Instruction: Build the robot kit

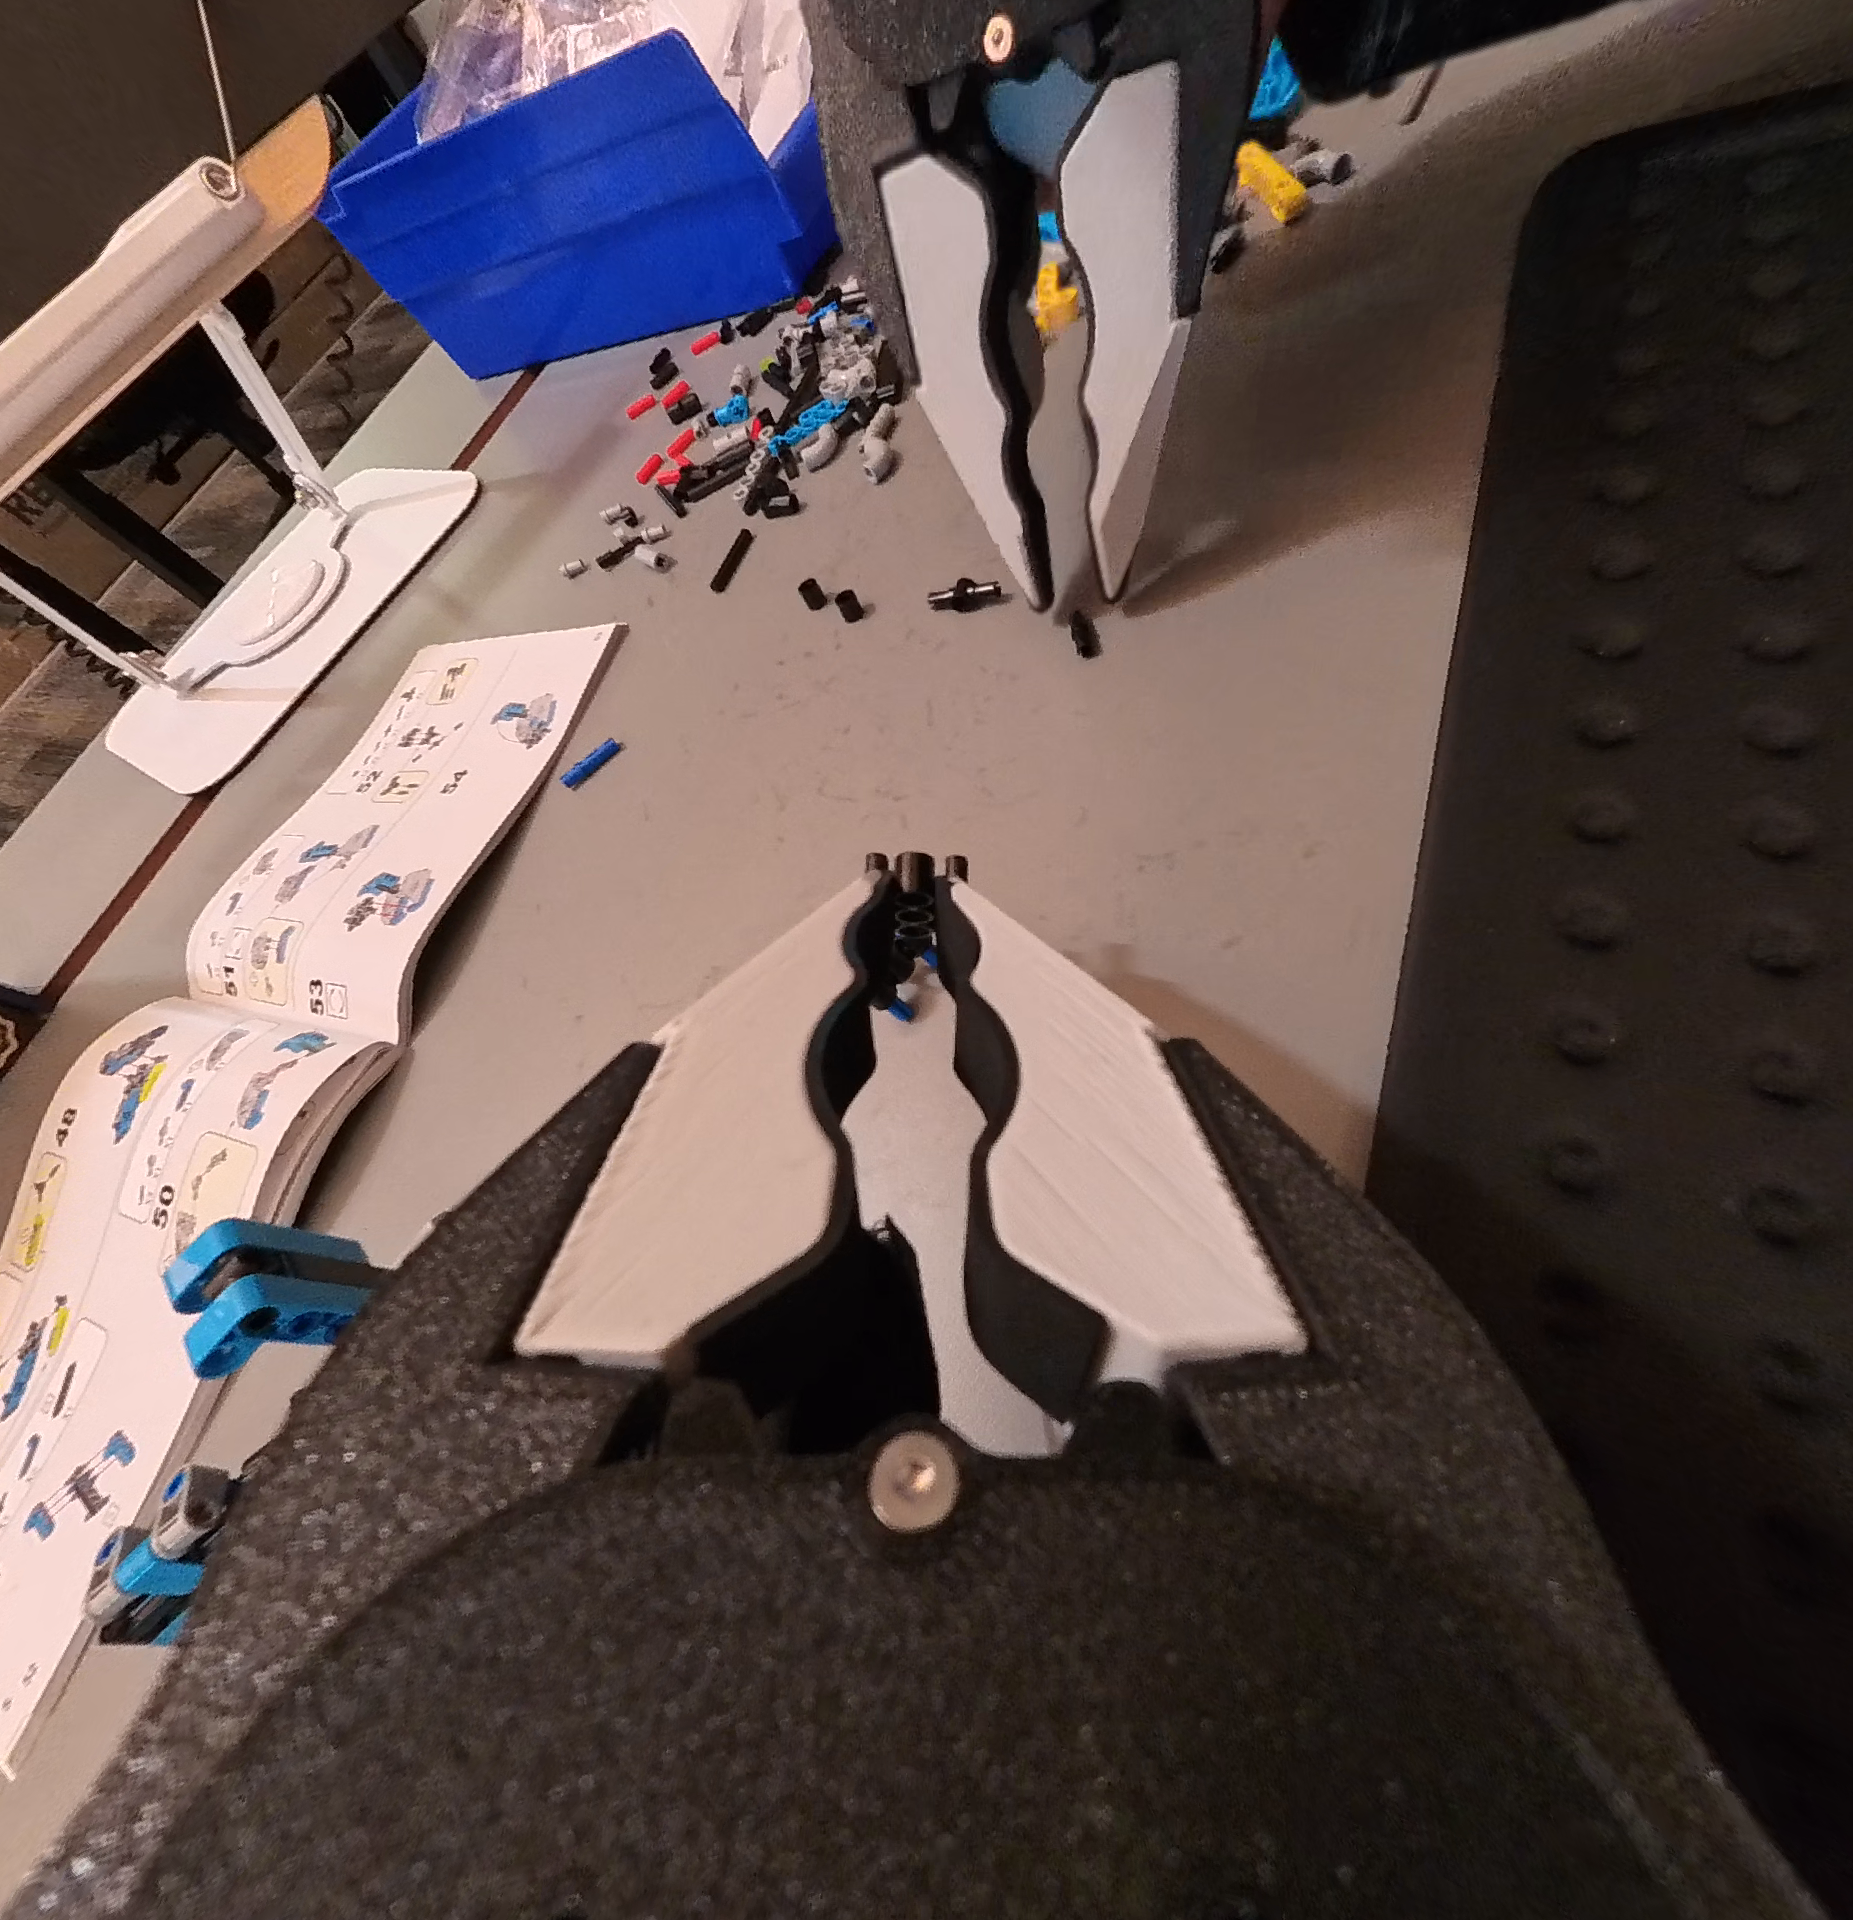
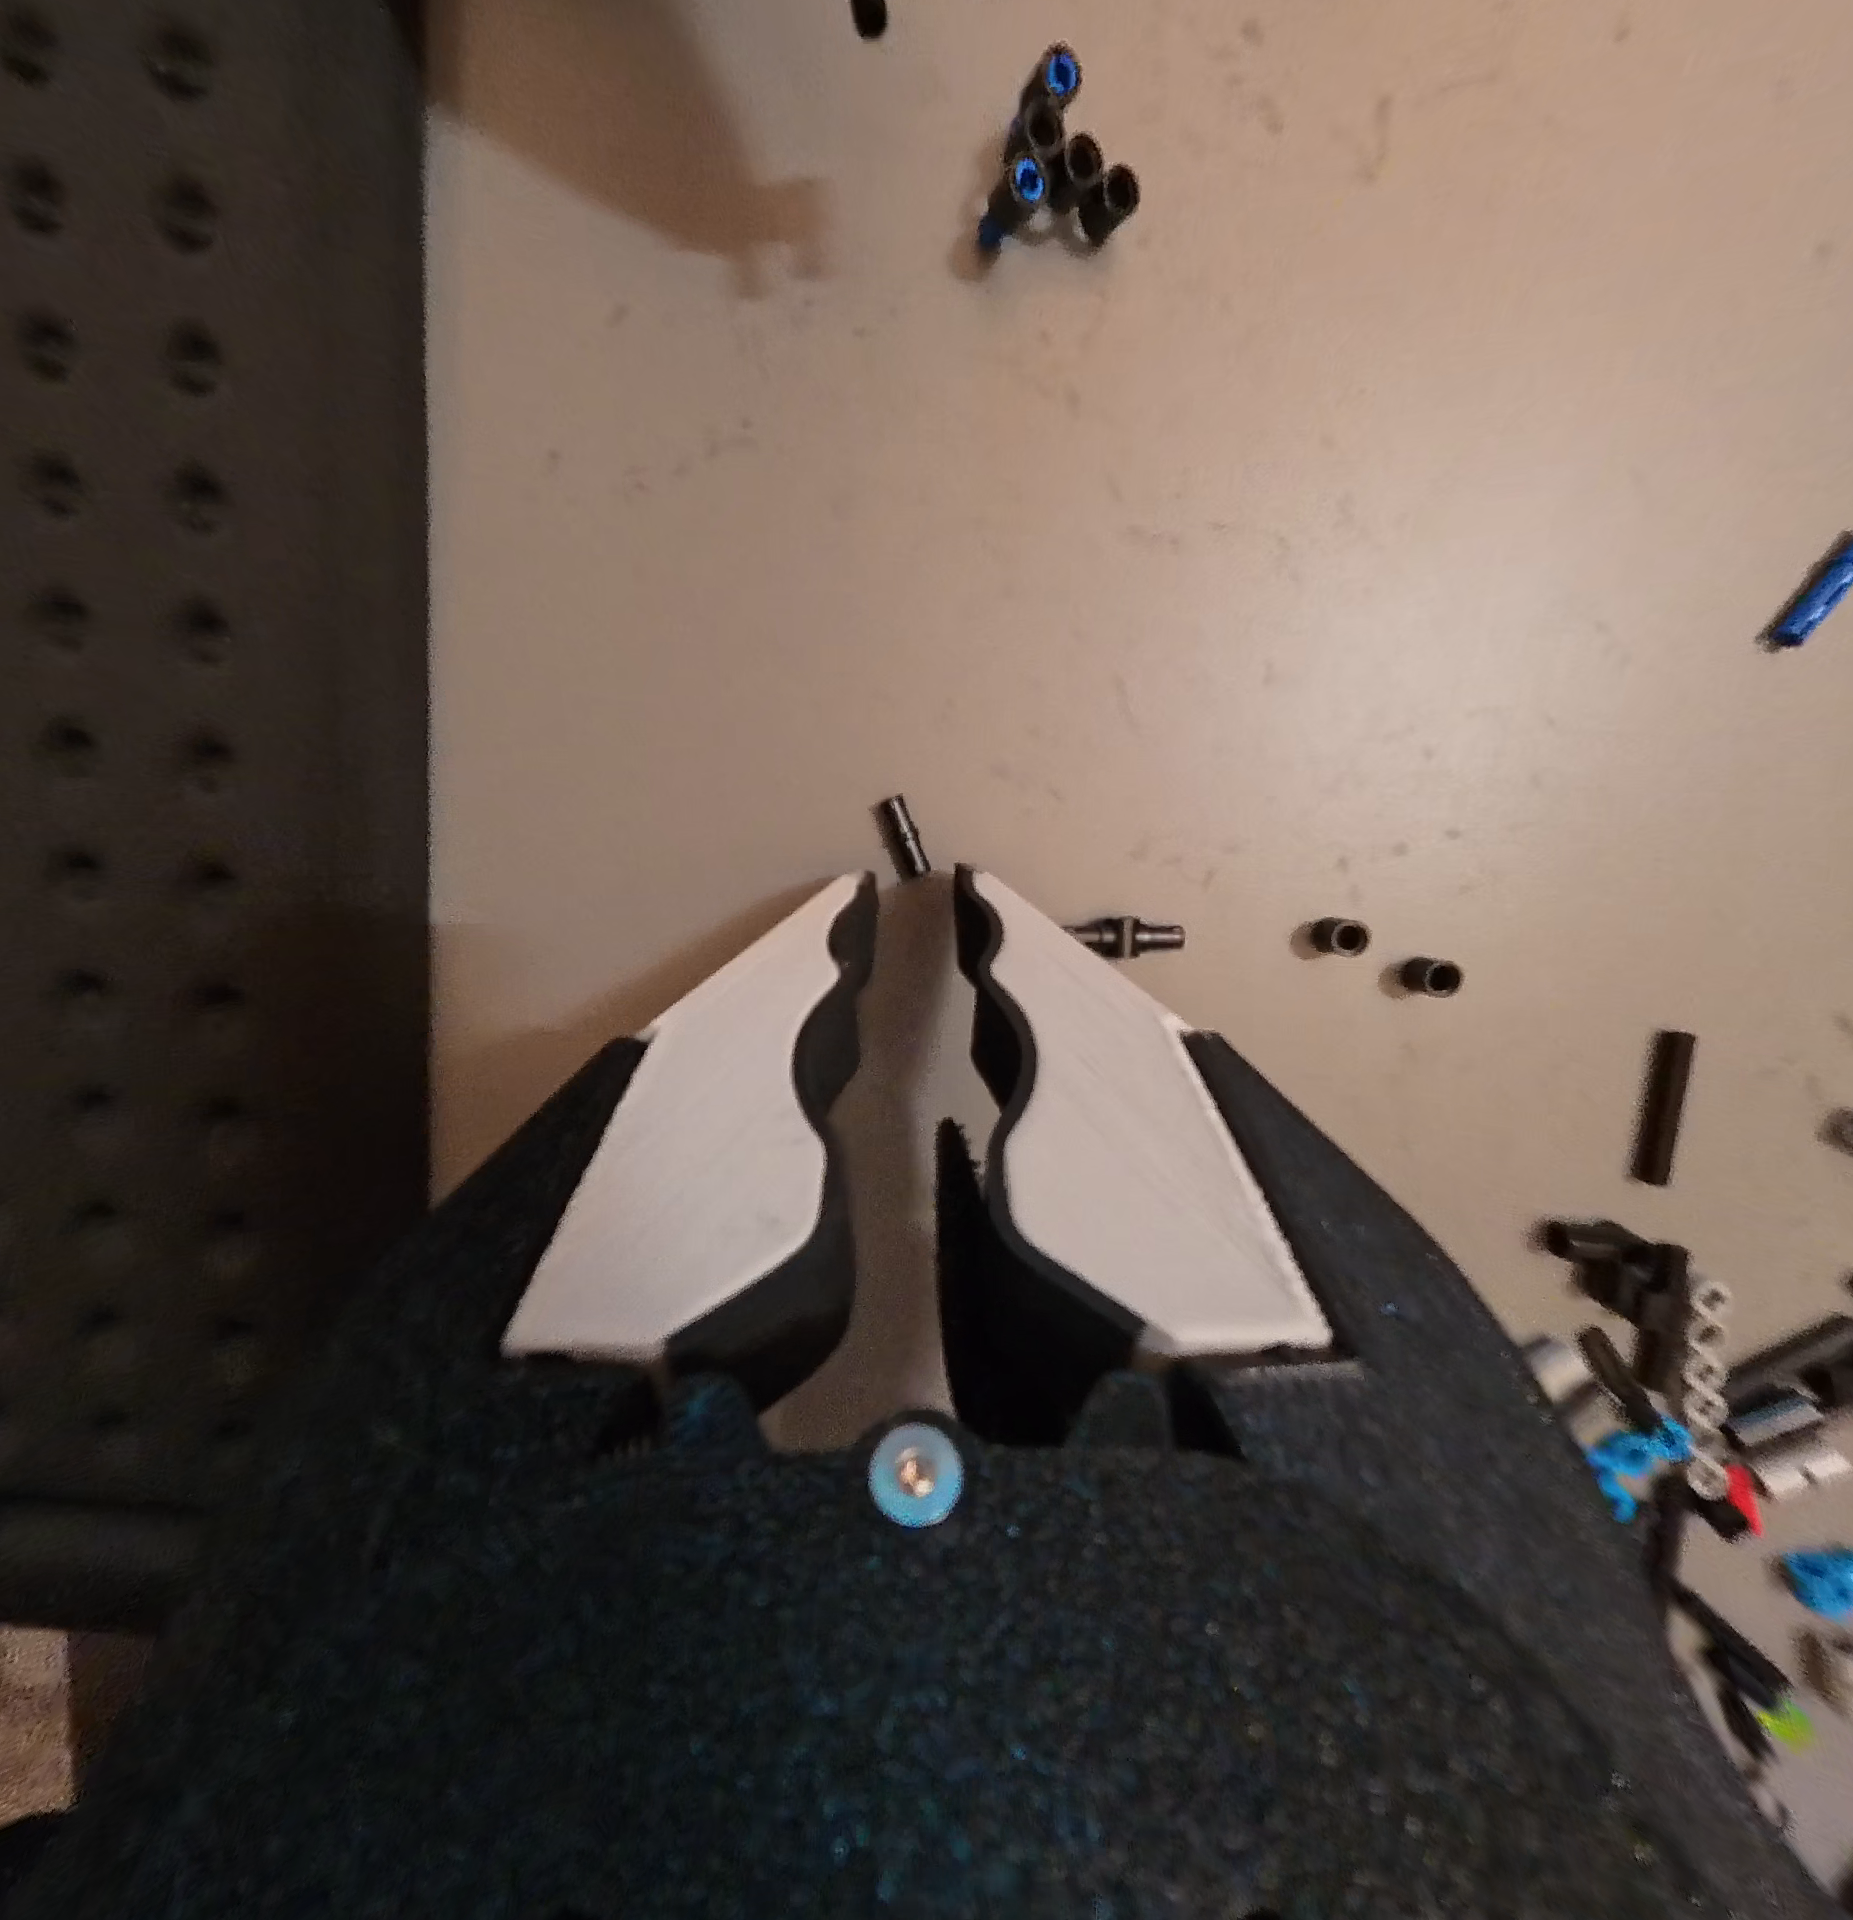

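My left gripper [image 1: 914, 875] is shut on a small black part [image 1: 914, 920] with blue pins; three black ends stick out past the fingertips. It hovers over the grey table [image 1: 1161, 831]. My right gripper [image 2: 914, 881] points down at the table with its jaws a narrow gap apart and empty. A short black pin [image 2: 901, 847] lies just beyond its tips. In the left wrist view the right gripper [image 1: 1076, 597] stands at the far side with that pin [image 1: 1083, 632] in front of it. A black-and-blue cluster [image 2: 1057, 156] shows at the top of the right wrist view, with no gripper around it.
A pile of small building parts [image 1: 776, 416] lies beside a blue bin [image 1: 589, 208]. An open instruction booklet [image 1: 309, 935], a white lamp base [image 1: 298, 613] and a blue beam model [image 1: 267, 1299] are on the left. A black studded mat [image 1: 1680, 831] runs along the right. Some 12 cm of space lies between my two pairs of fingers.
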`<state>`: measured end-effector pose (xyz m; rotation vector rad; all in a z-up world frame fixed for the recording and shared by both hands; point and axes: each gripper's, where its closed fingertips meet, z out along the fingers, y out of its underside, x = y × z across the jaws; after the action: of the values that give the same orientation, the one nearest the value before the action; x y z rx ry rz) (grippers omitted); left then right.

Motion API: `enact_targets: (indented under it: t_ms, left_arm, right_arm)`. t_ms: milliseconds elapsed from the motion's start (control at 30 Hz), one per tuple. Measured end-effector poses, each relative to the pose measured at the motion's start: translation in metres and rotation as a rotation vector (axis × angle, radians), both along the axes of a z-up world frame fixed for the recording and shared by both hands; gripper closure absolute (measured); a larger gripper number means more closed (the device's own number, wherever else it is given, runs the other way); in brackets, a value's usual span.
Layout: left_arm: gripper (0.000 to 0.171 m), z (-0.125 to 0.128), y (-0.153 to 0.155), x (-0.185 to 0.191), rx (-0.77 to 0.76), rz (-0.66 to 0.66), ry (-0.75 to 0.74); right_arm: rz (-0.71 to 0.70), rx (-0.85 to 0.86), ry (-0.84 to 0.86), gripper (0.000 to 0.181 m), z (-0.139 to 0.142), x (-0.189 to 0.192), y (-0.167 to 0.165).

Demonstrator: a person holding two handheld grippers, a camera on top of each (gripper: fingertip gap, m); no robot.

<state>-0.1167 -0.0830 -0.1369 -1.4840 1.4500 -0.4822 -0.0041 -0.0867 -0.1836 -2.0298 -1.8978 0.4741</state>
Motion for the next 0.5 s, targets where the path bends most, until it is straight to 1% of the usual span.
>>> enact_targets:
  t_ms: [67, 167, 233, 333, 433, 467, 500]
  left_arm:
    - [0.165, 0.001, 0.0, 0.0, -0.002, -0.001, -0.005]
    - [0.165, 0.001, 0.0, 0.0, -0.017, -0.002, -0.012]
    - [0.165, 0.0, 0.001, 0.0, -0.019, -0.002, -0.009]
    - [0.165, -0.001, 0.001, 0.0, -0.026, -0.003, -0.007]
    - [0.165, 0.001, 0.002, 0.0, -0.043, 0.006, -0.021]
    - [0.165, 0.003, 0.004, 0.0, -0.054, 0.018, -0.03]
    - [0.165, 0.005, 0.006, 0.0, -0.071, 0.031, -0.043]
  right_arm:
    - [0.013, -0.036, 0.082, 0.167, -0.001, -0.003, -0.001]
    - [0.031, -0.04, 0.086, 0.169, -0.004, -0.004, 0.0]
    - [0.067, -0.018, 0.035, 0.174, -0.005, -0.006, -0.001]
    - [0.119, 0.003, -0.066, 0.174, -0.006, -0.008, -0.001]
    - [0.11, -0.021, -0.116, 0.177, -0.006, -0.009, 0.002]
    - [0.094, 0.003, -0.09, 0.177, -0.003, -0.016, 0.006]
    - [0.081, 0.006, -0.017, 0.177, 0.005, -0.028, 0.007]
